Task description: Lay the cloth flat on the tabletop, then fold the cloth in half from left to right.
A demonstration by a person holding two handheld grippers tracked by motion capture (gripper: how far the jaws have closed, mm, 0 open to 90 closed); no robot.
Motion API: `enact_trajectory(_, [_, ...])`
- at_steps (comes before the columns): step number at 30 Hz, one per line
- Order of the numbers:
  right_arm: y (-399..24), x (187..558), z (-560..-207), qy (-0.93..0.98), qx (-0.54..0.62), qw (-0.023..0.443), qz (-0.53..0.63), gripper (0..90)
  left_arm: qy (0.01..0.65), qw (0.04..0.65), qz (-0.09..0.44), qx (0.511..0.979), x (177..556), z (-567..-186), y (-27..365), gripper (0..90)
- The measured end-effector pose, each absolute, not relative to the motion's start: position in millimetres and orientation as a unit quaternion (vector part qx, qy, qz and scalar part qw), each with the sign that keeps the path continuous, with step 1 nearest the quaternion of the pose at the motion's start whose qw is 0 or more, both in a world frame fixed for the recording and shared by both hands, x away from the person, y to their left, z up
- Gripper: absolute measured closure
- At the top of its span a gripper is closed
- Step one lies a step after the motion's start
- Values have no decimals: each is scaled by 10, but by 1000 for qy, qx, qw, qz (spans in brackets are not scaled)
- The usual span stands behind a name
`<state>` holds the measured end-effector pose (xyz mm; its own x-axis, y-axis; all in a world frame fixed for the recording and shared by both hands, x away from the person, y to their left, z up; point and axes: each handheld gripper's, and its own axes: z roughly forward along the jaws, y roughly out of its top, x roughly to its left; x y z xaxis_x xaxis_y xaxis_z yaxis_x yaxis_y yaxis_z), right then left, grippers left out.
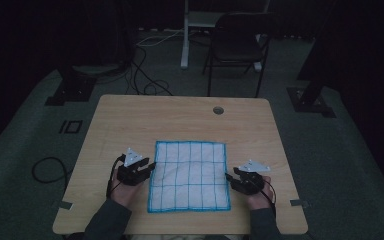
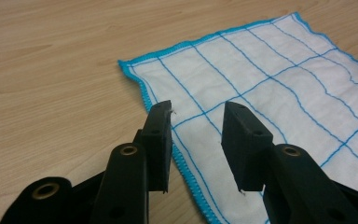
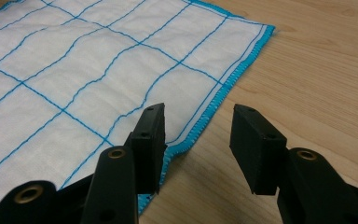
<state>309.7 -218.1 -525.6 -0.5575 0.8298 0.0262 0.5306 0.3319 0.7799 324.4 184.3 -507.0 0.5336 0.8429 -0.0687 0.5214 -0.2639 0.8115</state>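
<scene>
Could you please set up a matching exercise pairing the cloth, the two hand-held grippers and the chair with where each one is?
Things:
1. cloth
2. left hand-held gripper
3. right hand-held gripper
4. chair

Places or states:
A. on the floor beyond the table's far edge
B. open, at the cloth's right edge
C. spread flat on the table
D. open, at the cloth's left edge

Pairs: 1-C, 2-D, 3-B, 4-A

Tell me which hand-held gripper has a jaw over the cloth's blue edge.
Both do. The left hand-held gripper straddles the cloth's left edge; the right hand-held gripper straddles its right edge. Both are open, holding nothing.
</scene>
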Motion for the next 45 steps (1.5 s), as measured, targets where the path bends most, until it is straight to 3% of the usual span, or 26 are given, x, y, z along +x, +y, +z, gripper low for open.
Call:
enact_trajectory(21, [-2180, 3085, -5252, 790, 430, 195, 391, 556, 476, 381, 179, 772, 3270, -5407, 1781, 567])
enact_trajectory(45, [-2134, 3058, -5249, 790, 423, 197, 399, 551, 471, 367, 186, 780, 3183, -5444, 1616, 537])
